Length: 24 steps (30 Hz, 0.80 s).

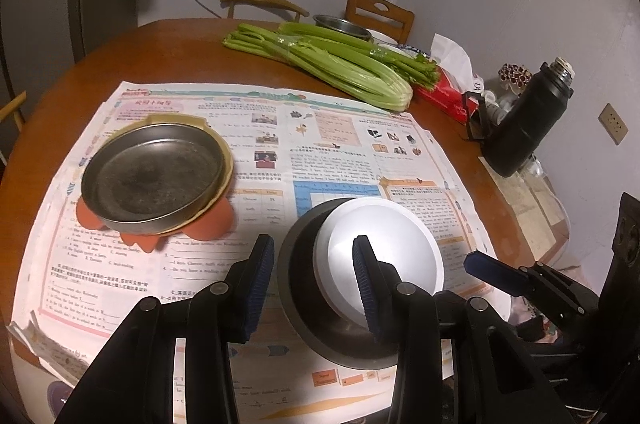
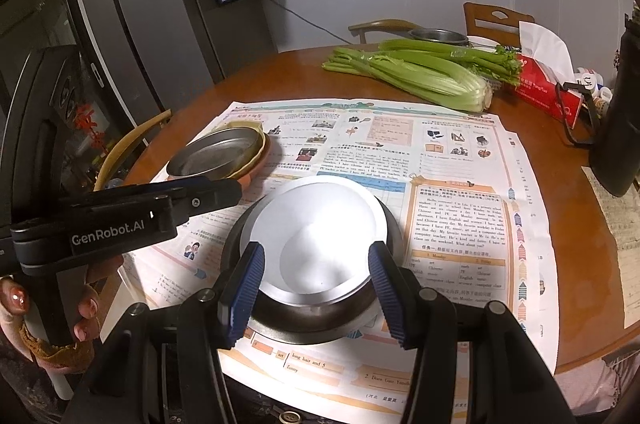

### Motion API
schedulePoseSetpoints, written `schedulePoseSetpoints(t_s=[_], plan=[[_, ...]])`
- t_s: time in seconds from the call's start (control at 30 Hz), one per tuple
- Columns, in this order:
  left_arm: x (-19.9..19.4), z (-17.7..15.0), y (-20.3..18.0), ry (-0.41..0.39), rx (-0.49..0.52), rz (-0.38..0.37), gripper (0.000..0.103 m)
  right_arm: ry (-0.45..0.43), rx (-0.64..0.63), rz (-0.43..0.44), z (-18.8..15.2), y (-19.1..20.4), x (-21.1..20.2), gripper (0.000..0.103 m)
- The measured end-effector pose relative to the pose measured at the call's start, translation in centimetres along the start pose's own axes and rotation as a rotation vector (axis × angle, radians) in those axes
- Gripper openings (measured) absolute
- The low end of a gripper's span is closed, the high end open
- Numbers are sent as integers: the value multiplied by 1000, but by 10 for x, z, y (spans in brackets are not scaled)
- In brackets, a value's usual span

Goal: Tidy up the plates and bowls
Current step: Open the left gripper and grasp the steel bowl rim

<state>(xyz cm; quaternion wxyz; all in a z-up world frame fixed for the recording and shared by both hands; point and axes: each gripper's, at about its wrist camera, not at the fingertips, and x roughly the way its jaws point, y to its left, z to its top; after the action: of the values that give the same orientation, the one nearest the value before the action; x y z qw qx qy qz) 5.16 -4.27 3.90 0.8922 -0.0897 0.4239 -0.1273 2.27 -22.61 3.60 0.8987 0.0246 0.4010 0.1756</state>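
Observation:
A white bowl (image 1: 384,244) (image 2: 316,220) sits nested inside a larger steel bowl (image 1: 296,288) (image 2: 312,322) on the newspaper (image 1: 340,143). My left gripper (image 1: 314,244) is open. One finger is outside the steel bowl's left rim, the other is over the white bowl, and neither pad presses on anything. In the right wrist view my right gripper (image 2: 317,250) hovers open over the near side of the stack. Further left, a steel plate (image 1: 152,175) (image 2: 218,153) rests in a tan dish on an orange plate.
Celery (image 1: 332,63) (image 2: 420,75), a red tissue box (image 1: 444,91), a black flask (image 1: 520,127) and a small steel bowl (image 1: 342,25) stand at the table's far side. Wooden chairs (image 1: 380,11) ring the table. A fridge (image 2: 132,23) stands left. A hand (image 2: 88,304) holds the left gripper.

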Motion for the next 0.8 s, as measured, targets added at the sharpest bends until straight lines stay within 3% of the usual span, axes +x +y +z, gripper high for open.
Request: schedulePoseSetpoints(t_s=[0.33, 0.8], plan=[[0, -3, 2, 7, 3, 10, 50, 1, 40, -25, 2, -14, 1, 55], [28, -12, -7, 87, 4, -20, 60, 44, 121, -36, -1, -39, 17, 55]])
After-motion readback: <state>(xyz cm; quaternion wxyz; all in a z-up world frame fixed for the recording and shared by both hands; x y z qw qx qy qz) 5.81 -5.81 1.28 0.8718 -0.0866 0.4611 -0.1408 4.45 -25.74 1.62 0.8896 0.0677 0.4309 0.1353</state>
